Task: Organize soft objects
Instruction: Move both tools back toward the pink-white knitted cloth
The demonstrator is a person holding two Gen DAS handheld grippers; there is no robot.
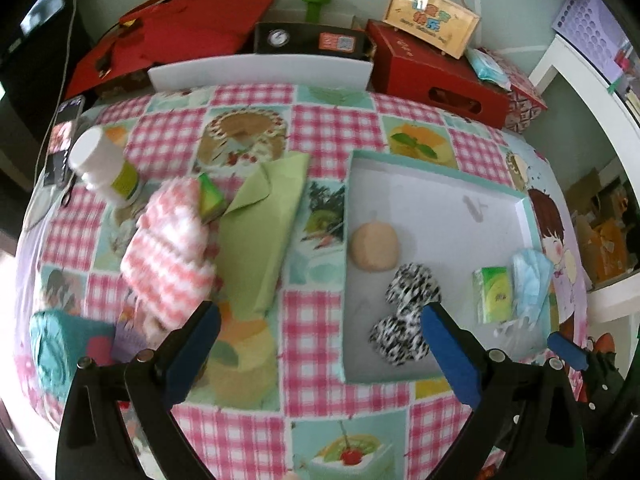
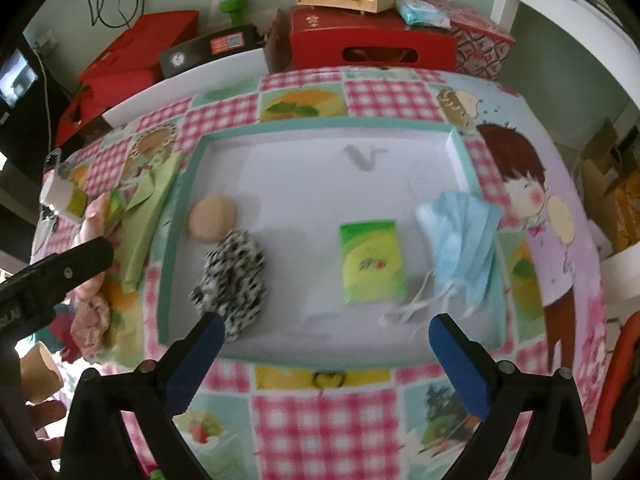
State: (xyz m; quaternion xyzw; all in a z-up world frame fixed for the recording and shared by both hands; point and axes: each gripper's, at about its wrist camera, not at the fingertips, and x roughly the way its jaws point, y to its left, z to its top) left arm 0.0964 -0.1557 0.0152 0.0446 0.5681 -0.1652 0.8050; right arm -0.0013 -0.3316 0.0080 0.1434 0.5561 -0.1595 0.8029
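Soft things already lie inside the shallow white tray with the teal rim [image 2: 182,216]: a round tan puff [image 2: 212,218], a fuzzy black-and-white spotted cloth [image 2: 234,276], a green tissue pack [image 2: 372,260] and a pale blue face mask [image 2: 460,240]. On the desk with the pink checked cloth [image 1: 332,128], left of the tray, wait a fluffy pink-and-white striped sock [image 1: 172,256] and a folded light green cloth [image 1: 260,224]. The left hand-held gripper [image 1: 320,340] is wide open and holds nothing. The right hand-held gripper [image 2: 326,344] is wide open too, with nothing in it. The sock touches a small green block and sits near a white bottle [image 1: 104,164], so a clumsy grab could knock the bottle over or pinch the wrong thing.
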